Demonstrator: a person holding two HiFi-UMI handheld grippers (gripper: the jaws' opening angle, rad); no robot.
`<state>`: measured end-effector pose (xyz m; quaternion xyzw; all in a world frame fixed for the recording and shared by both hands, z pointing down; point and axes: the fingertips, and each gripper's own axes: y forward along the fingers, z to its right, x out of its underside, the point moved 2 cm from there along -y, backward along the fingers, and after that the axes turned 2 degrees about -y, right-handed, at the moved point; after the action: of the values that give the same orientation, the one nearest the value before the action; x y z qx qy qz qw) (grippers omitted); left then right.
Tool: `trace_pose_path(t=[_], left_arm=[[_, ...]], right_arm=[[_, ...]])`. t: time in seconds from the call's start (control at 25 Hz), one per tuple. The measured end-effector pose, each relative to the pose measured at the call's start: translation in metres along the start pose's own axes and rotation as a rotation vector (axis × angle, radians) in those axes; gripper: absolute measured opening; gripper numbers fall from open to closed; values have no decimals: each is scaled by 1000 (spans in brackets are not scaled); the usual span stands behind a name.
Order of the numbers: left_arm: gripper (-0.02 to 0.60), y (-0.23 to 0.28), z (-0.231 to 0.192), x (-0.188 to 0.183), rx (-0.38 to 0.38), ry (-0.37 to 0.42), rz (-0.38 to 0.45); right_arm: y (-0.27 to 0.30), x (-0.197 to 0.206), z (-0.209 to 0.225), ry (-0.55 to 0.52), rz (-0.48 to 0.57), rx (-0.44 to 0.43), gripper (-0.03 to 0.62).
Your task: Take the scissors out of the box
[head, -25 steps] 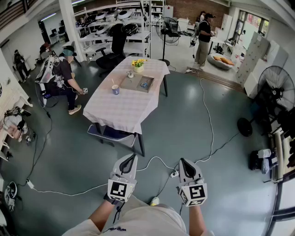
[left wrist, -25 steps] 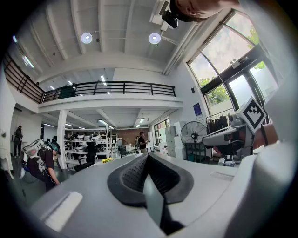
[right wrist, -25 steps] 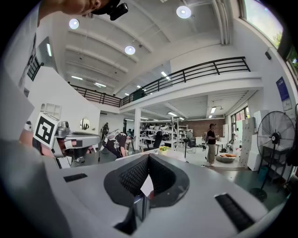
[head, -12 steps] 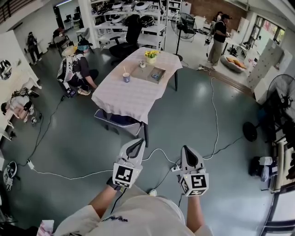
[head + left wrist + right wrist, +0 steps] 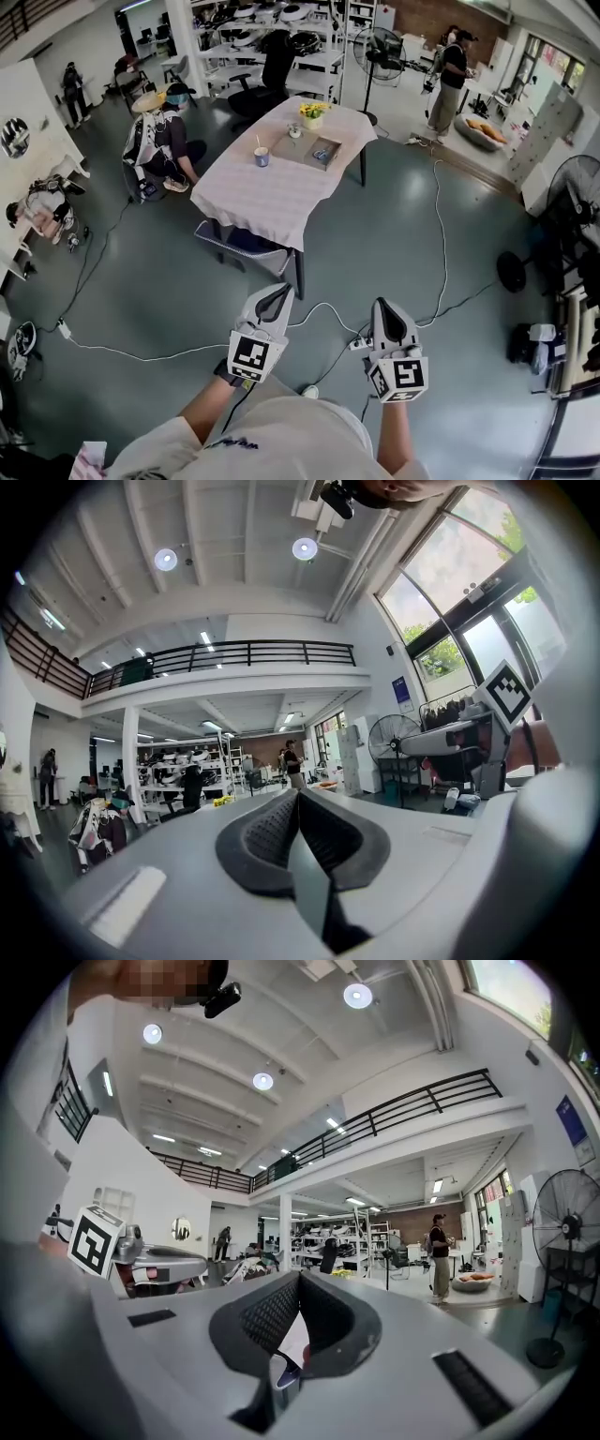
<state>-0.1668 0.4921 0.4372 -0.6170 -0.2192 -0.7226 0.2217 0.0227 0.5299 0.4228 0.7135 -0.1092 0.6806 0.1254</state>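
Note:
Far ahead stands a table (image 5: 272,192) under a pale checked cloth. On it lies a flat brown box (image 5: 302,150) with a small blue item (image 5: 322,154) in it, which looks like the scissors. Both grippers hang low in front of me, well short of the table and over the grey floor. The left gripper (image 5: 279,292) (image 5: 298,801) is shut with nothing between its pads. The right gripper (image 5: 382,306) (image 5: 300,1281) is shut and empty too. Both point level toward the table.
A blue cup (image 5: 262,158) and a pot of yellow flowers (image 5: 310,112) also stand on the table, with a bench (image 5: 239,244) under it. A person (image 5: 161,141) crouches left of it and another (image 5: 450,70) stands far back. Cables (image 5: 436,234) and a power strip (image 5: 357,344) cross the floor.
The head view has swung a little, so the table sits further right and slightly nearer in the picture. Both grippers stay shut and almost where they were.

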Motion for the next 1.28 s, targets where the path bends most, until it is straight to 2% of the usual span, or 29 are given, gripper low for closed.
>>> trace_pose_path(t=[0.28,0.4,0.52,0.68,0.84,1.12,1.28], left_arm=[[49,4,8,8,36,2,-40],[74,1,8,11,44,12,-52],[122,0,6,14,26,11,-69],[147,5,8,9,13,14,-59],[238,13,19,2,53,11,-33],[381,32,41,3,102,3,-45],[402,46,40,6,102,10,-57]], right_arm=[[-2,7,9,23,-23,30,12],[1,11,9,34,-23,36,35],[0,16,9,48,-34,36,83],[-5,19,15,92,-30,36,129],[-4,21,25,109,-35,43,204],[-14,34,45,160,-66,55,283],[-3,43,59,186,-51,59,359]])
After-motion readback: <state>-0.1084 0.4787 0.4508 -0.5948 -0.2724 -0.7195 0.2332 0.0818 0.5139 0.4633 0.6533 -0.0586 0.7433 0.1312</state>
